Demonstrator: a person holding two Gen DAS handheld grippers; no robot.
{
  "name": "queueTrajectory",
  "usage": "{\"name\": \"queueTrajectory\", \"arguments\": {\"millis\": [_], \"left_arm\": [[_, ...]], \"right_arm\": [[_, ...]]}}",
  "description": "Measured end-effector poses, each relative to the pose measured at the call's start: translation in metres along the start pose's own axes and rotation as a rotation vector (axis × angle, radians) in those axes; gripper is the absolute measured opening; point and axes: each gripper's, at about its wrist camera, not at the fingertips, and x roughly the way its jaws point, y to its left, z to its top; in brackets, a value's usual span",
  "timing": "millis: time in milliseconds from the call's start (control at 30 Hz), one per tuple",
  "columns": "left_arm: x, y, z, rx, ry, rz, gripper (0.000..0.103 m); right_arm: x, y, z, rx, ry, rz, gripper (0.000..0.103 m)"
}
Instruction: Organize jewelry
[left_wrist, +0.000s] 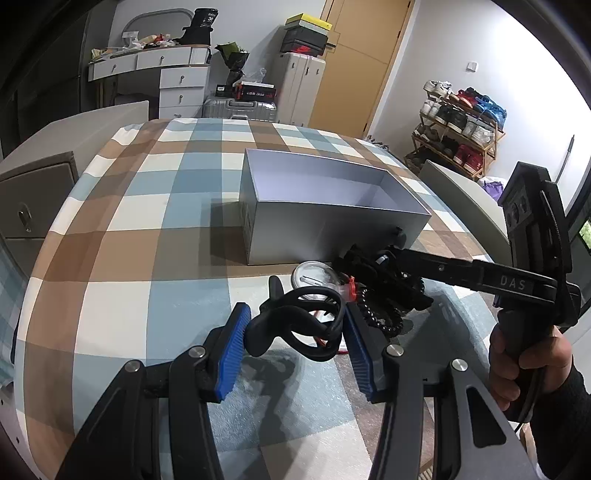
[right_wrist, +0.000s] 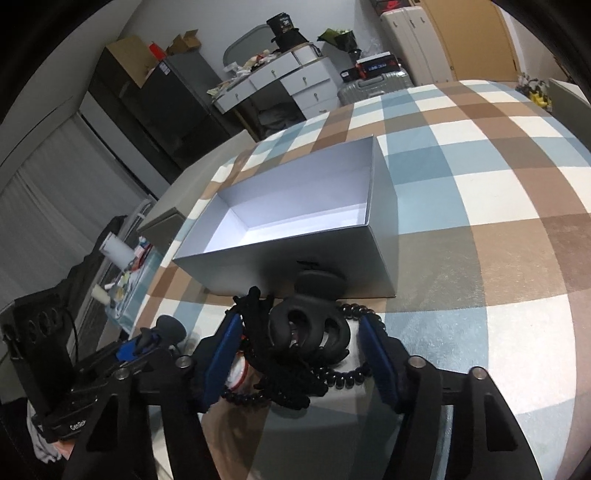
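Note:
In the left wrist view my left gripper (left_wrist: 295, 308) is shut on a black looped hair clip (left_wrist: 295, 328), both blue pads (left_wrist: 232, 354) touching it, just above the chequered tablecloth. Beyond it lies a pile with a black spiral hair tie (left_wrist: 384, 325) and a round clear lid (left_wrist: 312, 275). My right gripper (right_wrist: 299, 319) straddles that pile: a black claw clip (right_wrist: 306, 328), the spiral hair tie (right_wrist: 347, 376) and a black fuzzy band (right_wrist: 280, 373) sit between its blue pads (right_wrist: 221, 362), with gaps showing. An open silver box (right_wrist: 332, 258) stands empty right behind the pile.
The silver box (left_wrist: 314, 236) sits mid-table on the chequered cloth (left_wrist: 147, 258). A hand (left_wrist: 528, 362) holds the right gripper's handle at the right. The left gripper (right_wrist: 147, 343) shows at the lower left of the right wrist view. Drawers, suitcases and a shoe rack (left_wrist: 458, 129) stand beyond the table.

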Motion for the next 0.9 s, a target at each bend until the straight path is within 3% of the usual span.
{"name": "queueTrajectory", "arguments": {"millis": [67,433,900], "left_arm": [[0.001,0.002,0.001,-0.003,0.003,-0.006,0.045],[-0.003,0.001,0.005,0.003,-0.003,0.008,0.045],[-0.018,-0.01,0.024,0.027,-0.066,0.024,0.045]], "right_arm": [[0.003,-0.001,-0.001,-0.006,0.012,-0.014,0.047],[-0.013,0.011,-0.006,-0.067,-0.054,0.021,0.046],[-0.058,0.007,0.001,-0.012,-0.171,0.128,0.047]]}}
